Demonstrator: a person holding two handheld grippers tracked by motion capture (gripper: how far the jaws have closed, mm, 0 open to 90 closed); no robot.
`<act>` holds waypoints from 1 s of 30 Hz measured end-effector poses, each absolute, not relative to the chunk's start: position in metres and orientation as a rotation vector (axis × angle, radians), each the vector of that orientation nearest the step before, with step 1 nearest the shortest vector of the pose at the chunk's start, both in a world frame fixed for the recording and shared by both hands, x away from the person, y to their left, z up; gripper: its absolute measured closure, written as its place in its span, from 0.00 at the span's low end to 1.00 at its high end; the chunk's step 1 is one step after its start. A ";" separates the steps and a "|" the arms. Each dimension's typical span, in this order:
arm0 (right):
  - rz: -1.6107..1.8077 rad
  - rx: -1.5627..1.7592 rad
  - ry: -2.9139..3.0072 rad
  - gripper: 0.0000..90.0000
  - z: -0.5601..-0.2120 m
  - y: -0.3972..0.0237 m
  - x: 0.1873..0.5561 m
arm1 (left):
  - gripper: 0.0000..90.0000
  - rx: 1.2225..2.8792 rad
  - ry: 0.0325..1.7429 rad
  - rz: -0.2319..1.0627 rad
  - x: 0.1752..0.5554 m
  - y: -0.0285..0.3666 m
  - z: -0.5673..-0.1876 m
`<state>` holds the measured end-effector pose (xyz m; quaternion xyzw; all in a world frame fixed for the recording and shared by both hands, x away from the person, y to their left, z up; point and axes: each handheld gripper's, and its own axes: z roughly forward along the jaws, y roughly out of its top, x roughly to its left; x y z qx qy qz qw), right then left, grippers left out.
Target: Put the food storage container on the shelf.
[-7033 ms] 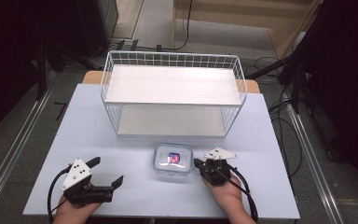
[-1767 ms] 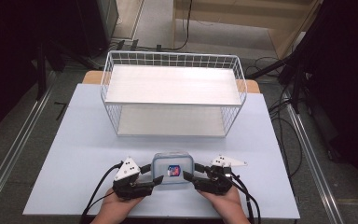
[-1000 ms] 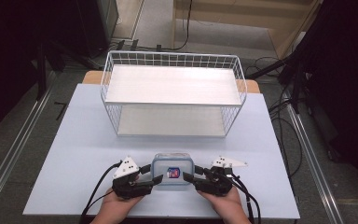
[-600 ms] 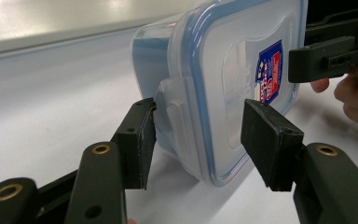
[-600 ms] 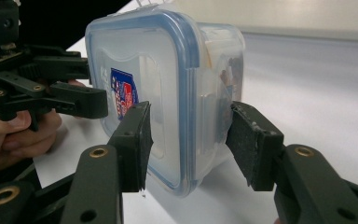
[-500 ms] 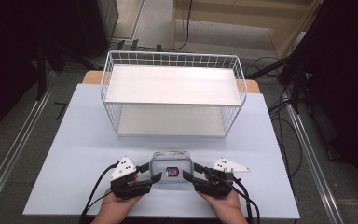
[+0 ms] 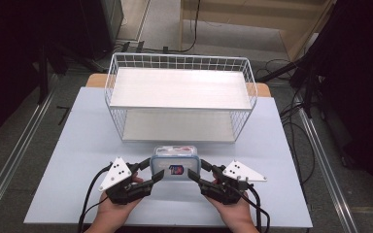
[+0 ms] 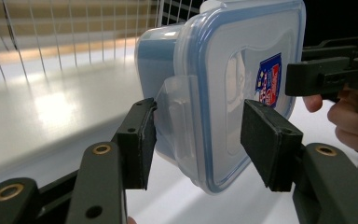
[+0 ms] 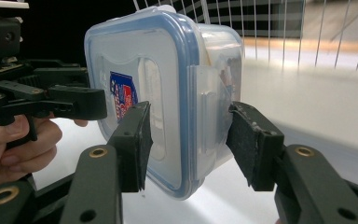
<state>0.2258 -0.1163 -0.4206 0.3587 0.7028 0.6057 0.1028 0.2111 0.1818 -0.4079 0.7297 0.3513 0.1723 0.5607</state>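
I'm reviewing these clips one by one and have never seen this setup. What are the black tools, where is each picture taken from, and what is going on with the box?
There is no robot here. A person holds a hand-operated two-jaw tool in each hand: the left gripper and the right gripper. The high view looks down from above the person's side of the pale table. The other two pictures come from small cameras riding on each gripper, looking along its black jaws.

On the table stands a white wire basket shelf with two levels. In front of it is a clear plastic container with a blue-rimmed lid and a small label.

Each gripper straddles a side latch flap of the container, one jaw over the lid and one under the body. Small gaps show at the pads, so neither looks fully clamped. The container appears raised and tilted off the table.
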 end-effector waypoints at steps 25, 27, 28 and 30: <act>1.843 0.921 1.910 0.56 -0.355 -0.123 0.241 | 0.52 1.655 0.701 0.522 0.234 0.174 -0.341; 1.846 0.916 1.902 0.56 -0.352 -0.123 0.243 | 0.52 1.649 0.695 0.528 0.237 0.174 -0.336; 1.850 0.916 1.896 0.56 -0.350 -0.123 0.245 | 0.52 1.644 0.692 0.532 0.238 0.174 -0.334; 1.860 0.911 1.886 0.56 -0.346 -0.124 0.249 | 0.52 1.639 0.684 0.539 0.242 0.173 -0.329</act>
